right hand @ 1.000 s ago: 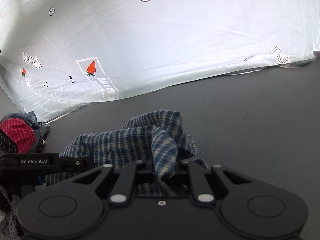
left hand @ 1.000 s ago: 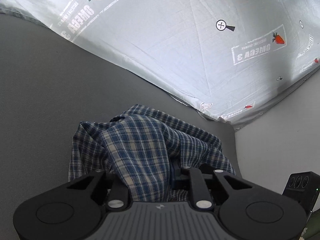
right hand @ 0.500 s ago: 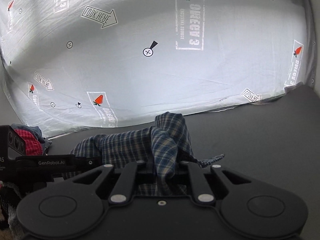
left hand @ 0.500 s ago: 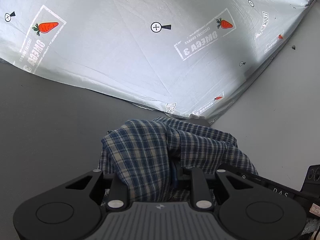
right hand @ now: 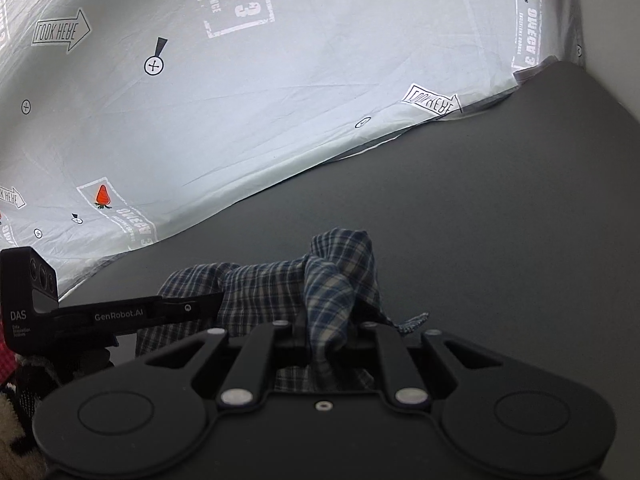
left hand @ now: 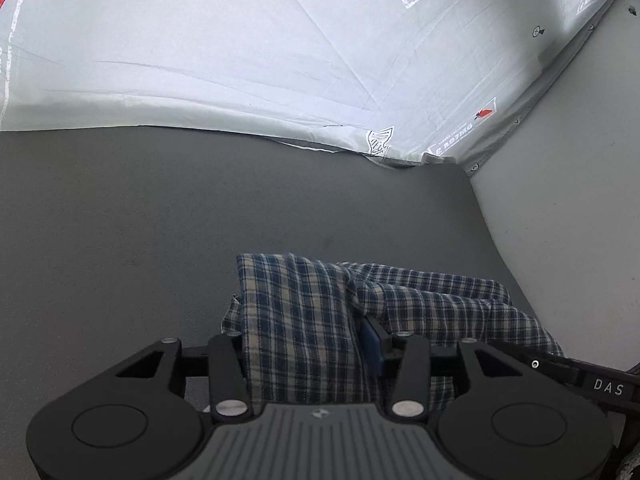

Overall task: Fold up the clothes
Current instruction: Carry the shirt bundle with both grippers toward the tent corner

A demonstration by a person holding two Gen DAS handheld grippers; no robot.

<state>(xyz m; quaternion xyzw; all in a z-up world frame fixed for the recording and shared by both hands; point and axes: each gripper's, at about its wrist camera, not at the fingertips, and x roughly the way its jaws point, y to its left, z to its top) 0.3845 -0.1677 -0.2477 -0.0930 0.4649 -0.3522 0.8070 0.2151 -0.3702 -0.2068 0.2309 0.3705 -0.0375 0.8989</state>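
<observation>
Backdrop sheet (left hand: 248,48), pale and printed, across the whole upper half of the left wrist view; carrot print and crosshair mark of half a second ago now gone from that view, only part of a boxed "3" stamp left at the upper right. Same sheet (right hand: 280,100) in the right wrist view, filling the upper left, with its lower edge now slanting down to the left rather than running level.

Dark grey tabletop (left hand: 120,220) below the sheet, taking up more of the left wrist view than before; in the right wrist view (right hand: 500,220), spread over the right side and centre.

Blue plaid shirt (left hand: 304,312) bunched at lower centre of the left wrist view, lying lower in the frame than half a second ago, trailing off to the lower right. In the right wrist view (right hand: 340,276), a raised peak at centre with the rest draped toward the lower left.

Left gripper (left hand: 312,344) pinching a broad fold of the shirt, fingers held apart by the cloth. Seen also at the left edge of the right wrist view, lettered "GenRobot.AI".

Right gripper (right hand: 326,332) pressed together on a narrow twist of the shirt at lower centre.
</observation>
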